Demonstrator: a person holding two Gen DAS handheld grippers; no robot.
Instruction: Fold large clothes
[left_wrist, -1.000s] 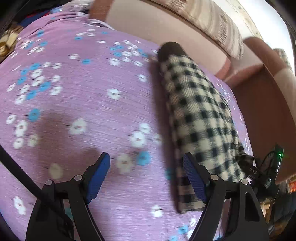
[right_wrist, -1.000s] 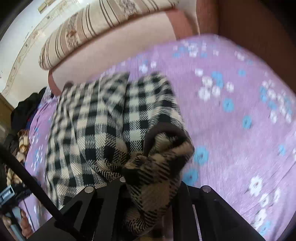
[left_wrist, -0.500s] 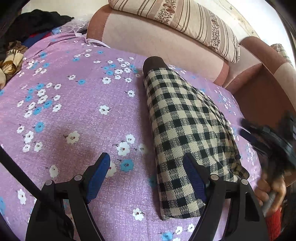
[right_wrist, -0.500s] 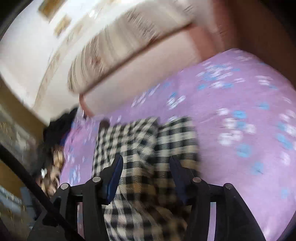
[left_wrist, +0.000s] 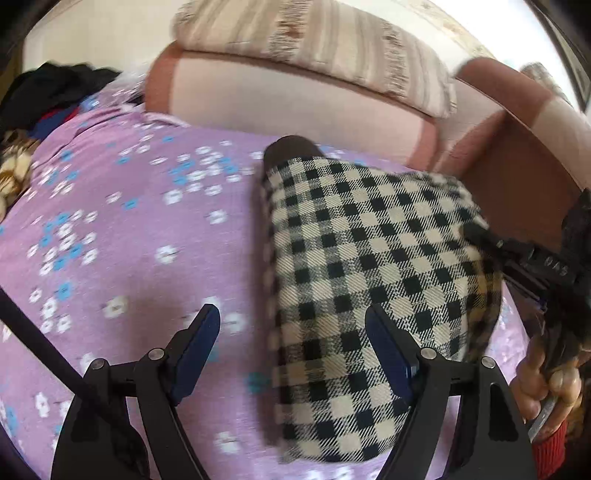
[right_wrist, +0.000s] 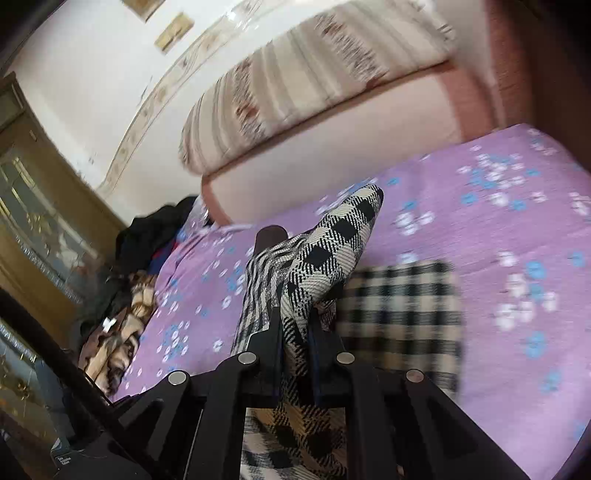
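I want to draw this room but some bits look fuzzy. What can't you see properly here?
- Checked garment: right wrist view, its lower part is hidden behind the right gripper.
- Clothes pile: left wrist view, cut off by the picture edge, too blurred to tell the pieces apart.
- Person's hand: left wrist view, mostly beyond the edge.

garment (left_wrist: 362, 258) on bedsheet (left_wrist: 129, 229), sofa (left_wrist: 295, 99) behind

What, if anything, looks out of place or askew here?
Mostly nothing. The checked garment lies folded on the purple floral sheet, but one corner is pinched up in the right gripper, so that edge stands lifted off the fold. The left gripper is open with nothing clamped. A heap of other clothes sits at the sheet's far end.
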